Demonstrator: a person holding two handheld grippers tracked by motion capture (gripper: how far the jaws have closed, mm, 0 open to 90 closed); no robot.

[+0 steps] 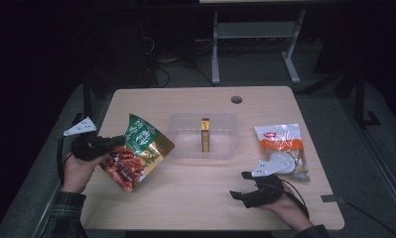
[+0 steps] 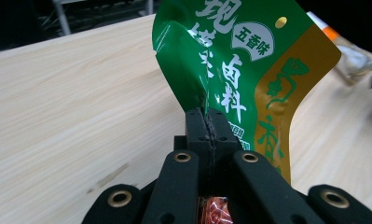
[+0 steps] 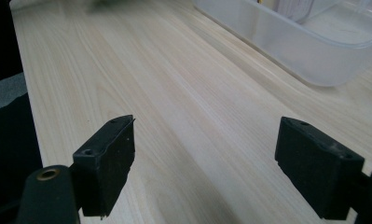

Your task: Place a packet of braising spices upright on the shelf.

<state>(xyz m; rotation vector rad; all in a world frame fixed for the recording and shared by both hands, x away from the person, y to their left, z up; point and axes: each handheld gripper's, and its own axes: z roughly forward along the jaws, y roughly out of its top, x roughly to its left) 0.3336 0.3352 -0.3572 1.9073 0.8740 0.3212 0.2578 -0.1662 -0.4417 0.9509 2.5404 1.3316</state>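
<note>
A green, gold and red snack bag hangs tilted above the left side of the wooden table. My left gripper is shut on the bag's left edge; in the left gripper view the bag rises from between the pressed jaws of that gripper. My right gripper rests near the table's front right with its jaws wide apart over bare wood, nothing between them. A clear plastic tub stands mid-table with a narrow yellow box upright in it.
A white and orange snack packet lies right of the tub, just behind my right hand. A round cable hole sits near the table's far edge. The tub's corner lies ahead of my right gripper. Desk legs and cables stand beyond the table.
</note>
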